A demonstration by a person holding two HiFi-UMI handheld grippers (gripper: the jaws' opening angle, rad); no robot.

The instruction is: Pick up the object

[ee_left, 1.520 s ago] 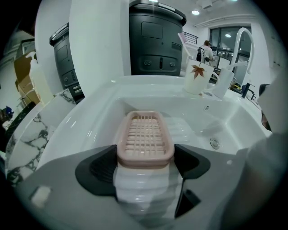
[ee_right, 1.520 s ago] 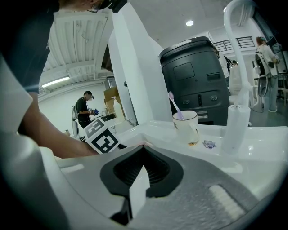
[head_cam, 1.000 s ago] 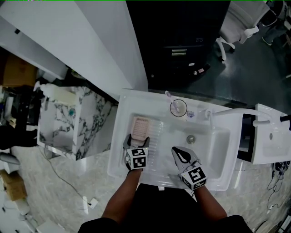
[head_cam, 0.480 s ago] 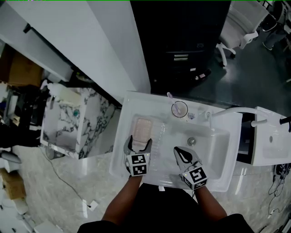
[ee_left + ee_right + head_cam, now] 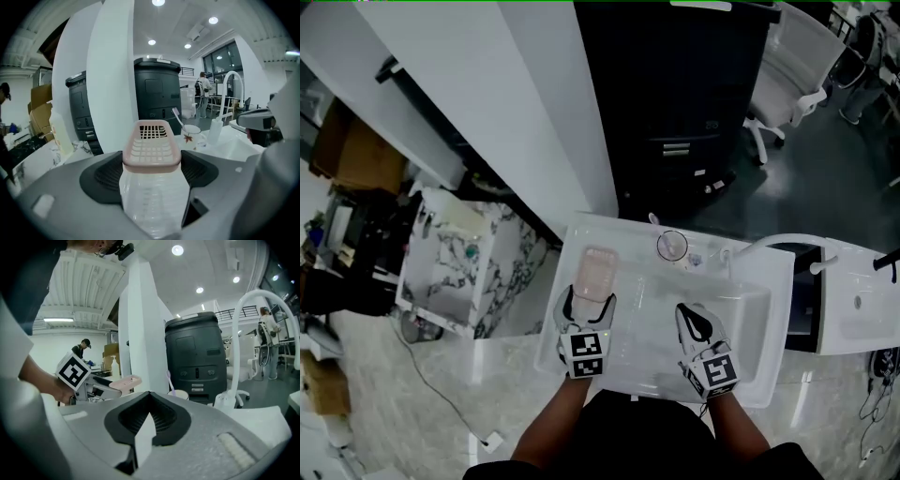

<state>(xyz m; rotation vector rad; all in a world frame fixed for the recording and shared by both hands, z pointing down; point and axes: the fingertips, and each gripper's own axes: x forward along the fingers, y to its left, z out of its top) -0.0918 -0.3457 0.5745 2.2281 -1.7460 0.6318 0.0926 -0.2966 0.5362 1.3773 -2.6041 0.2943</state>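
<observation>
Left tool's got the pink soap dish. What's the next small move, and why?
Probably lift it slightly higher: the left tool is shut on the soap dish, held level above the sink; the right tool is shut, empty.

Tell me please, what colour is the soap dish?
Pale pink; soap dish shows best in left gripper view.

you have no words, numbers or brand names to read here. the marker cube [image 5: 586,344] on your left gripper [image 5: 587,300] and the marker cube [image 5: 721,371] on your right gripper [image 5: 695,321] carry only black-and-white square patterns. the mug [image 5: 190,136] ahead of your left jaws bears a red leaf figure.
</observation>
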